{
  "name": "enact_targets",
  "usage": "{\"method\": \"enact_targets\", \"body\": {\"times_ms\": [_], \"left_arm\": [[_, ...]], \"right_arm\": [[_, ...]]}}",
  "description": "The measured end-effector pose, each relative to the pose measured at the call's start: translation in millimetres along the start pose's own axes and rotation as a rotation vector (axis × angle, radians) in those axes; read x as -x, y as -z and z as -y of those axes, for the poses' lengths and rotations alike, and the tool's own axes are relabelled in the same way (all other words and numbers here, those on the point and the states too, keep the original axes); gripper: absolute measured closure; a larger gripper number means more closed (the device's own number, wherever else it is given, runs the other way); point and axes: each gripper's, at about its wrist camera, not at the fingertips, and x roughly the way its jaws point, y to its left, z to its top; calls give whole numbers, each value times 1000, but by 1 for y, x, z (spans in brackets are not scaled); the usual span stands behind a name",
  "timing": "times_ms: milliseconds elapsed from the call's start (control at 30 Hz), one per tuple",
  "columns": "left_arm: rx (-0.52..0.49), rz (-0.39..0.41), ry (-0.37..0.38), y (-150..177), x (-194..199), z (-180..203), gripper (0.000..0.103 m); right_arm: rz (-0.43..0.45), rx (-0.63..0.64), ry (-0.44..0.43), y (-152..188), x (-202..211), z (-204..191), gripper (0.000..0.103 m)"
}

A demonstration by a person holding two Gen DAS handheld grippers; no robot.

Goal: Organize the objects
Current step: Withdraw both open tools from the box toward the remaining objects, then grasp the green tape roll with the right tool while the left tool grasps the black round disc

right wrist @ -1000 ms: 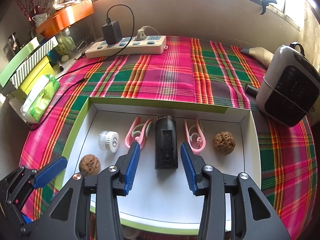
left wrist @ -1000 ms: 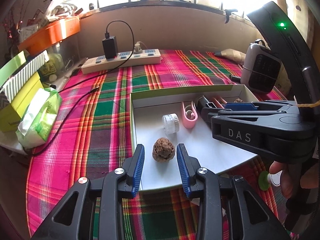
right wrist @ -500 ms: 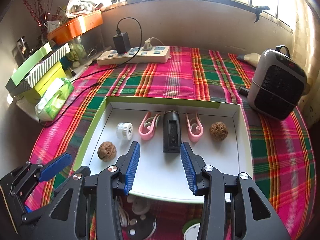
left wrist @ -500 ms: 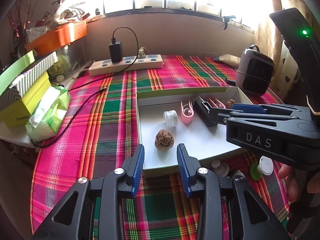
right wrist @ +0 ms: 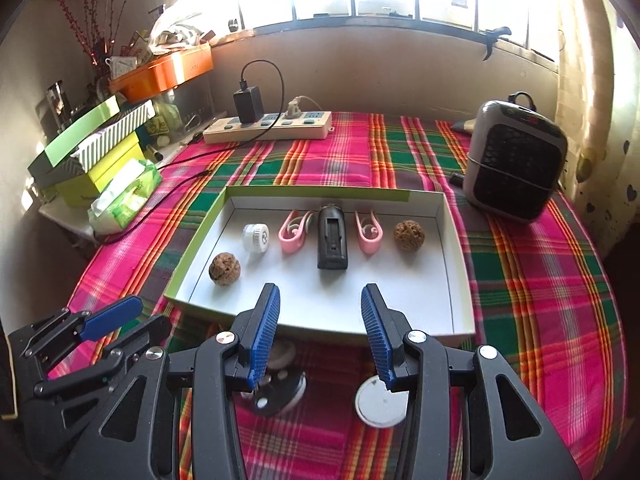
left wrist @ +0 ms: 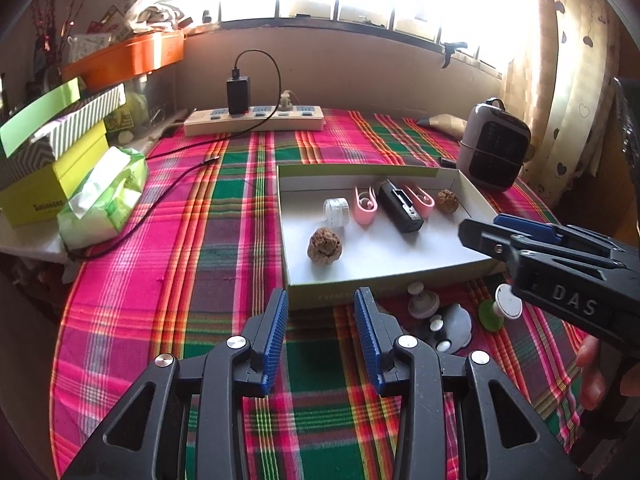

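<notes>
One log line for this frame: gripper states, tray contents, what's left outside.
left gripper: open, empty | right gripper: open, empty | tray: two walnuts, white cap, two pink clips, black device | outside: suction-cup pieces on cloth

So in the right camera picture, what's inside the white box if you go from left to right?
Left walnut → white cap → left pink clip → black case → right pink clip → right walnut, all lying in the box.
</notes>
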Motion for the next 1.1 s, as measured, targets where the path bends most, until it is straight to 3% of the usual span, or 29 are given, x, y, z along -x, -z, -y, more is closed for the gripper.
{"method": "enact_targets", "body": {"times_ms": [600, 900, 1100], "left_arm": [[-45, -50, 100, 25, -2, 18, 65], [-79, -70, 162, 31, -7, 34, 63], [-108, -72, 192, 29, -9, 43, 61]], "right_arm": [[35, -61, 76, 56, 34, 43, 53], [-16, -74, 47, 77, 23, 55, 53], [-58, -41, 5, 80, 8, 51, 46]]}}
